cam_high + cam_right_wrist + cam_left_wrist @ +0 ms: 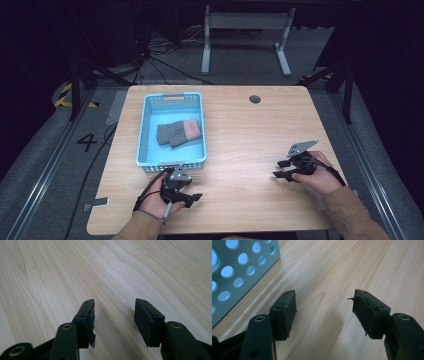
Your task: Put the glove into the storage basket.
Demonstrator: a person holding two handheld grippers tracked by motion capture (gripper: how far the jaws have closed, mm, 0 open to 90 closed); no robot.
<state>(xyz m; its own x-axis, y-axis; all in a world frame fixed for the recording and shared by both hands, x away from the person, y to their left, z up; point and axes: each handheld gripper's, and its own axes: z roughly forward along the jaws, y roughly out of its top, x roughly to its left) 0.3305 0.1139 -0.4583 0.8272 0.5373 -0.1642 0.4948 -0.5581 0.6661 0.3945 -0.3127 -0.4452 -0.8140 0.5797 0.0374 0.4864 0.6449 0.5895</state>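
Both hand-held grippers, left gripper (192,198) and right gripper (281,168), rest spread and empty at lower frame; grey-and-pink knit gloves (179,132) lie in the blue basket (145,131), upper left; soft, light, likely best pinched at the cuff.

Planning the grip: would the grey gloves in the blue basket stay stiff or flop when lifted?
Probably flop: the gloves look knitted and lie slumped flat in the basket. Likely light, being thin. The pair may separate if only one is pinched, since they seem merely to overlap.
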